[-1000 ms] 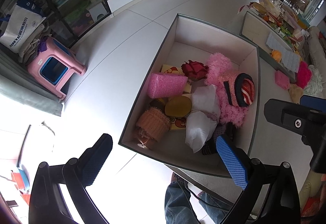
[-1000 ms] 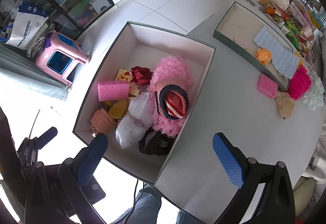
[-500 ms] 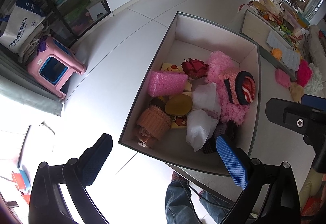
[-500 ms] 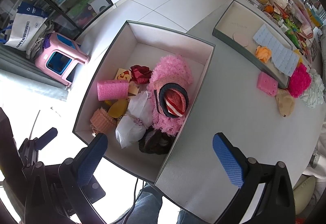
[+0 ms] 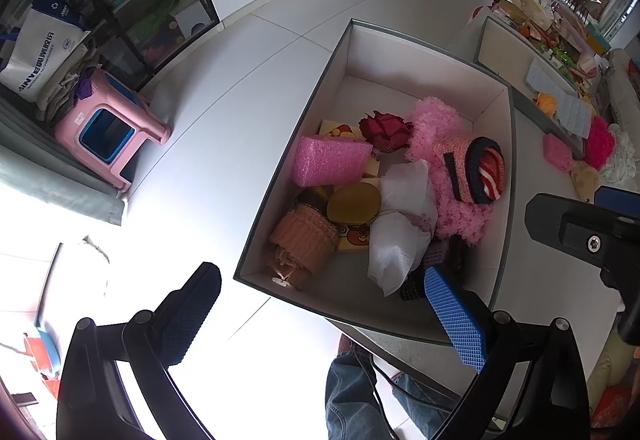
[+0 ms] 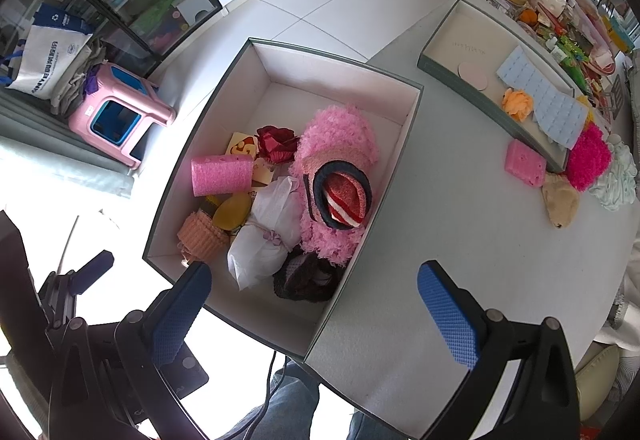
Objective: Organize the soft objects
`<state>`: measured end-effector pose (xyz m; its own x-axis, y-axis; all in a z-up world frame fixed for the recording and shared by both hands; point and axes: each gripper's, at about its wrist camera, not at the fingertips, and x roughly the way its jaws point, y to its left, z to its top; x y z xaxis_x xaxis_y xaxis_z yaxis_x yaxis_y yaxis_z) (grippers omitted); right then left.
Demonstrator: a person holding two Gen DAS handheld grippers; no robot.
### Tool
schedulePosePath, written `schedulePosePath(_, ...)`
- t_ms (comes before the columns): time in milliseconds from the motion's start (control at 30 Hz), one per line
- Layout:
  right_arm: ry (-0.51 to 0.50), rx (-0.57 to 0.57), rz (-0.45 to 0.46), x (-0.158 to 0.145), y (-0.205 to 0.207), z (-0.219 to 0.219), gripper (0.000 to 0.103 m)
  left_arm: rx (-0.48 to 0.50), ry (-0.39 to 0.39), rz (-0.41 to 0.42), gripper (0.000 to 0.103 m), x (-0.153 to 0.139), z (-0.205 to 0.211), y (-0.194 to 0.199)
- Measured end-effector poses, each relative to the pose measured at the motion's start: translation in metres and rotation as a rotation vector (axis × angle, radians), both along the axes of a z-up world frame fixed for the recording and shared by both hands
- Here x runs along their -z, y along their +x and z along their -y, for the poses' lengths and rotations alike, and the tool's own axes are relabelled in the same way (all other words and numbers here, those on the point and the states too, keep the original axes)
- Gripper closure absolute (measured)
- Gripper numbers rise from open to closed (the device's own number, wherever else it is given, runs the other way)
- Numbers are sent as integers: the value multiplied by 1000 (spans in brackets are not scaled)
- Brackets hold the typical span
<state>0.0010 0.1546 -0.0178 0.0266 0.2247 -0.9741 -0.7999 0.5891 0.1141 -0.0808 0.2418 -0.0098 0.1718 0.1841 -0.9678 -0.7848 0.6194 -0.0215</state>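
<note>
A deep white box [image 5: 416, 56] [image 6: 340, 72] at the table's near corner holds several soft items: a pink foam roll [image 5: 330, 160] [image 6: 222, 175], a fluffy pink piece [image 6: 340, 138], a striped knit hat [image 5: 478, 170] [image 6: 340, 196], a white cloth bundle [image 5: 400, 224] [image 6: 266, 228], a red fabric flower [image 5: 386, 130] and a peach knit piece [image 5: 302, 238]. On the table to the right lie a pink sponge [image 6: 525, 163], a tan cloth [image 6: 560, 202] and a magenta pompom [image 6: 588, 156]. My left gripper [image 5: 320, 312] and right gripper [image 6: 316, 316] both hang open and empty above the box's near edge.
A shallow grey tray [image 6: 444, 68] further right holds a blue bubble sheet [image 6: 548, 100] and an orange flower [image 6: 518, 102]. A pink stool [image 5: 108, 130] stands on the floor at left, by a glass cabinet [image 5: 132, 0]. A person's jeans [image 5: 360, 396] show below.
Both grippers have drifted slightly, so the box sits a touch differently in each view. Nothing was taken hold of or let go.
</note>
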Motion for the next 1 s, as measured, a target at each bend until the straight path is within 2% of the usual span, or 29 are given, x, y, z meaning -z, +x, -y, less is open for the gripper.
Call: schedulePosePath(1000,3,5,-7,-1,-3,-3,0,-10,-25,-10,1,5,-2,0)
